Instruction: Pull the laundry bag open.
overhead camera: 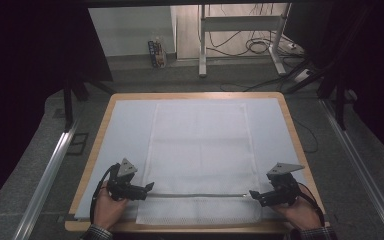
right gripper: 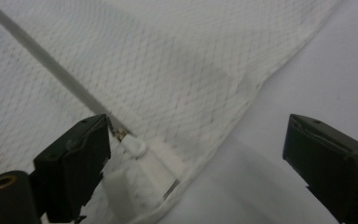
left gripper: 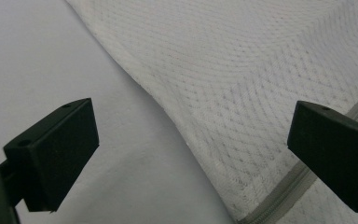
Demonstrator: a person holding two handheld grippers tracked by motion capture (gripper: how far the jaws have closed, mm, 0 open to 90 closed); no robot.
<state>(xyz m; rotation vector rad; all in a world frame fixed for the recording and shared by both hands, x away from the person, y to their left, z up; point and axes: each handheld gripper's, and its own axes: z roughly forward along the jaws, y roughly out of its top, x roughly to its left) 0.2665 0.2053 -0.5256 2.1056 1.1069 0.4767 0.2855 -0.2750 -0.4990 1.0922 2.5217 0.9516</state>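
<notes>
A white mesh laundry bag (overhead camera: pixel 200 155) lies flat down the middle of the table (overhead camera: pixel 285 107), on a pale mat, its grey zipper (overhead camera: pixel 195 195) running across near the person's edge. The left gripper (overhead camera: pixel 147 188) sits at the zipper's left end with its 2 jaws spread wide, the bag's side edge and the zipper tape between them but nothing pinched. The right gripper (overhead camera: pixel 254 194) sits at the right end, its jaws likewise spread and gripping nothing; in the right gripper view the white zipper pull (right gripper: pixel 135 148) lies just beside one jaw. The step in hand looks like lining up on the pull. The next move would call for centring the pull between the right jaws and closing, while the left pins the other end. A small package (overhead camera: pixel 156 52) stands on the floor beyond, possibly printed, but too blurred to read.
</notes>
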